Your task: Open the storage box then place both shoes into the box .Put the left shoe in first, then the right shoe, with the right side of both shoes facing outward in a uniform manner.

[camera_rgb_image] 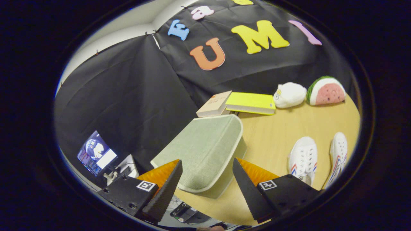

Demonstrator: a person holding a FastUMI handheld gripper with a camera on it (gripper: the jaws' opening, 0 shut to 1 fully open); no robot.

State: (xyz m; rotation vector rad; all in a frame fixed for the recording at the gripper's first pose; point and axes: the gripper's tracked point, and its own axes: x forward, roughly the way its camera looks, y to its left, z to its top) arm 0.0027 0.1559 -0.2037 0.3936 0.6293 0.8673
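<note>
Step in hand: judged from the closed lid, the first step is to open the storage box (205,150).
Gripper: the gripper (207,179) holds nothing; its fingers stand wide apart, with the near end of the box between them.
Storage box: a light green fabric box with a pale trimmed lid, standing on the wooden table (282,128), just ahead of the fingers.
How to do it well: the fingers should probably take the lid at its near rim, pinching only the lid edge and not the wall, then lift it slowly so the soft box does not slide.
Shoes: two white shoes (303,158) lie side by side on the table, to the right of the box and apart from it.
Other things: two books (250,102) and two plush toys (290,94) lie beyond the box.
</note>
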